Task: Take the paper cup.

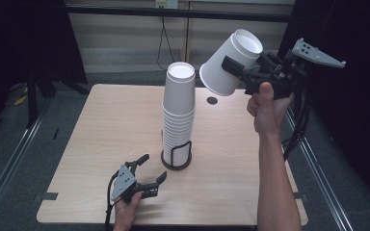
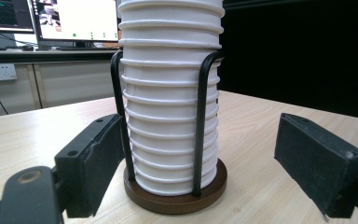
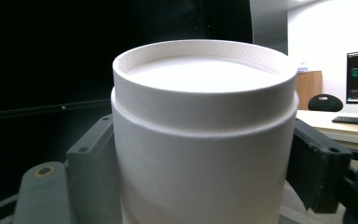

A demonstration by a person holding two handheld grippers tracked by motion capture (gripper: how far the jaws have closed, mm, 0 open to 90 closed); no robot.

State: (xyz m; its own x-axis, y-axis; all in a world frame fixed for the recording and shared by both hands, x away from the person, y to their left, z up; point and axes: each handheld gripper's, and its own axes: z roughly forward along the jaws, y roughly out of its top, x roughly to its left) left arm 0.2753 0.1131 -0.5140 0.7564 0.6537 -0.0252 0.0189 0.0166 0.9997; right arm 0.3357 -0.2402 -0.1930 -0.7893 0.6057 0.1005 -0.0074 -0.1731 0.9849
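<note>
From the high view, the right gripper (image 1: pixel 238 72) pinches a smooth white paper cup (image 1: pixel 230 62) aloft over the pale wood table's (image 1: pixel 101 144) far right corner, tilted. The ribbed cup stack (image 1: pixel 178 115) stands mid-table in a black wire holder (image 1: pixel 177 156). Near the front edge, the left gripper (image 1: pixel 147 171) rests with jaws spread.

The left gripper view shows matte black jaws wide apart, flanking the stack (image 2: pixel 170 93) on its round brown base (image 2: pixel 177 198).

In the right gripper view, the jaws press against the cup's (image 3: pixel 200 135) sides, its recessed bottom facing up.

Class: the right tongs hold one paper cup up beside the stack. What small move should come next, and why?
Probably swing the right tongs left, so the held cup hangs over the stack. The cup is clamped bottom-up, tilted, up and right of the stack's top. The left tongs wait open beside the wire holder.
</note>
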